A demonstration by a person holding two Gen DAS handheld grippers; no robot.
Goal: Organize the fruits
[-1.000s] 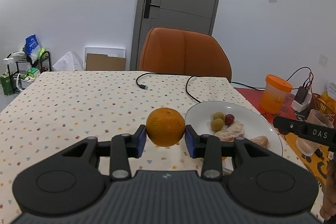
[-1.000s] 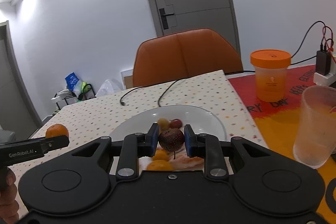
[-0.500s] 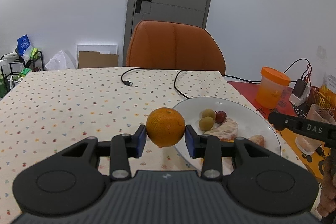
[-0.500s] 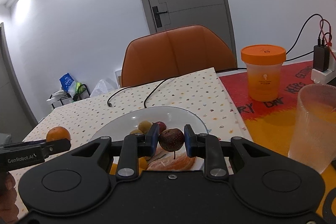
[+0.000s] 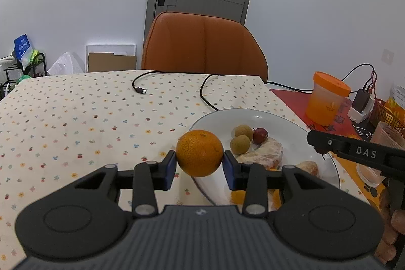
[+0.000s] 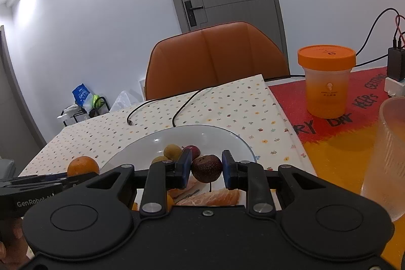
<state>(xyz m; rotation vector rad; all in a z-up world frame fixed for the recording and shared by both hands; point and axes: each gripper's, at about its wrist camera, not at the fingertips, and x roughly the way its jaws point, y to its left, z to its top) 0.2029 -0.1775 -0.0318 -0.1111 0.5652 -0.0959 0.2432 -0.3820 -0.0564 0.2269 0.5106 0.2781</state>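
Note:
My left gripper [image 5: 199,161] is shut on a round orange [image 5: 199,153], held just above the left rim of the white plate [image 5: 273,118]. On the plate lie two small green-brown fruits [image 5: 240,142], a dark red fruit [image 5: 259,135] and peeled citrus segments [image 5: 265,154]. My right gripper [image 6: 206,168] is shut on a dark red stemmed fruit [image 6: 206,168] over the near part of the same plate [image 6: 227,137]. The orange [image 6: 83,165] shows at the left in the right wrist view.
A black cable [image 5: 205,92] runs across the flowered tablecloth [image 5: 76,118]. An orange-lidded cup [image 6: 326,82], a clear ribbed glass [image 6: 389,158] and a charger [image 6: 396,67] stand on the red mat at the right. An orange chair [image 5: 202,47] stands behind the table.
Both grippers moved forward toward the plate with their fruits still held; the plate and chair look nearer in both views.

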